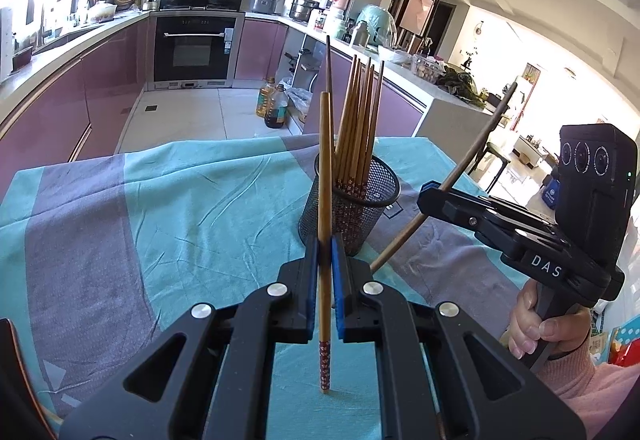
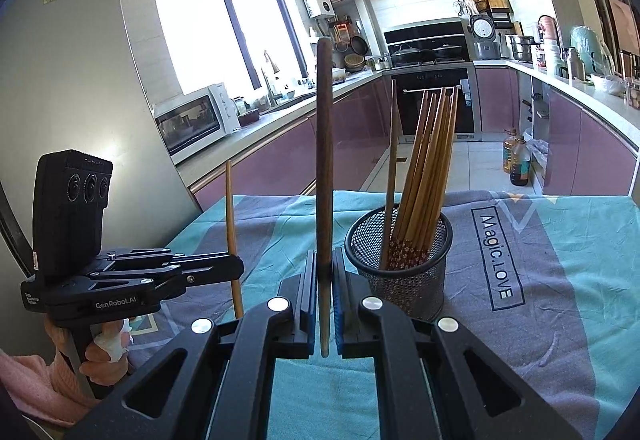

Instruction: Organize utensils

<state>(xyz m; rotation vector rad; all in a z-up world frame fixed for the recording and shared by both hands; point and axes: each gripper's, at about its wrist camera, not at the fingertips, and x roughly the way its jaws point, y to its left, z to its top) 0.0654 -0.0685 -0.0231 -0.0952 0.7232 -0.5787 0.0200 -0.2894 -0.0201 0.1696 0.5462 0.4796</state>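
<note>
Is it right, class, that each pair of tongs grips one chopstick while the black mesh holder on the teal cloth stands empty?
Not quite. The mesh holder is not empty: it already holds a bundle of chopsticks, as the right wrist view shows. The rest stands: the left tongs grip a light chopstick, the right tongs grip a dark chopstick, and the holder stands on the teal cloth.

The left hand-held gripper (image 1: 325, 264) and the right hand-held gripper (image 2: 325, 280) are pointing slightly downward with jaws clamped, each gripped at its handle by a hand (image 1: 538, 328).
</note>
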